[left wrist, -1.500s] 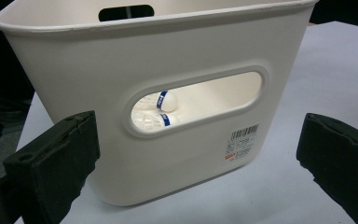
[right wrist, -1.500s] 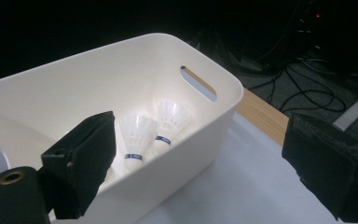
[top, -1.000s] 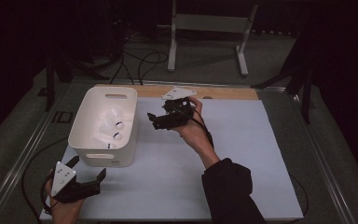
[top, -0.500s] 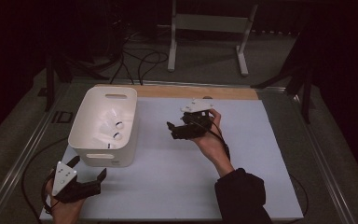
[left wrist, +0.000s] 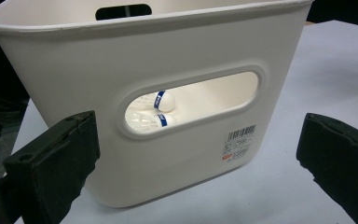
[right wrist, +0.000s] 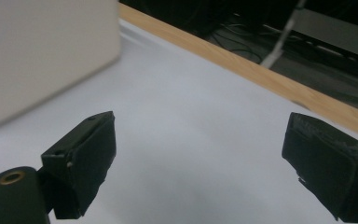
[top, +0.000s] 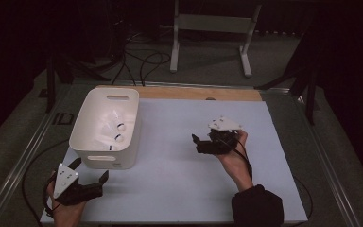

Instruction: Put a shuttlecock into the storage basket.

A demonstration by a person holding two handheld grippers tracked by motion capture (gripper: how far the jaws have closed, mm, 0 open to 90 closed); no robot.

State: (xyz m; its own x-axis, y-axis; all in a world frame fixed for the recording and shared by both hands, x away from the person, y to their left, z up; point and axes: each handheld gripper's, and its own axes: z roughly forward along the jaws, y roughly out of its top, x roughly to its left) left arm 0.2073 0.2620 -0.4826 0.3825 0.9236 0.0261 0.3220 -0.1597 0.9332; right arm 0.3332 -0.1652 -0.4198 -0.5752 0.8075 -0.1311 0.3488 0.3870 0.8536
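A white plastic bin stands at the left of the white table. Inside it lie white shuttlecocks with blue bands. Two shuttlecocks show through the bin's handle slot in the left gripper view. My left gripper rests at the table's front left corner, just in front of the bin, open and empty. My right gripper is held over the middle right of the table, pointing left toward the bin, open with nothing between its jaws.
A wooden strip runs along the table's far edge. Beyond it is a metal stand and cables on the floor. A barcode label is on the bin's near wall.
My right gripper has moved away from the bin, to the right and nearer the person. The left gripper has stayed put.
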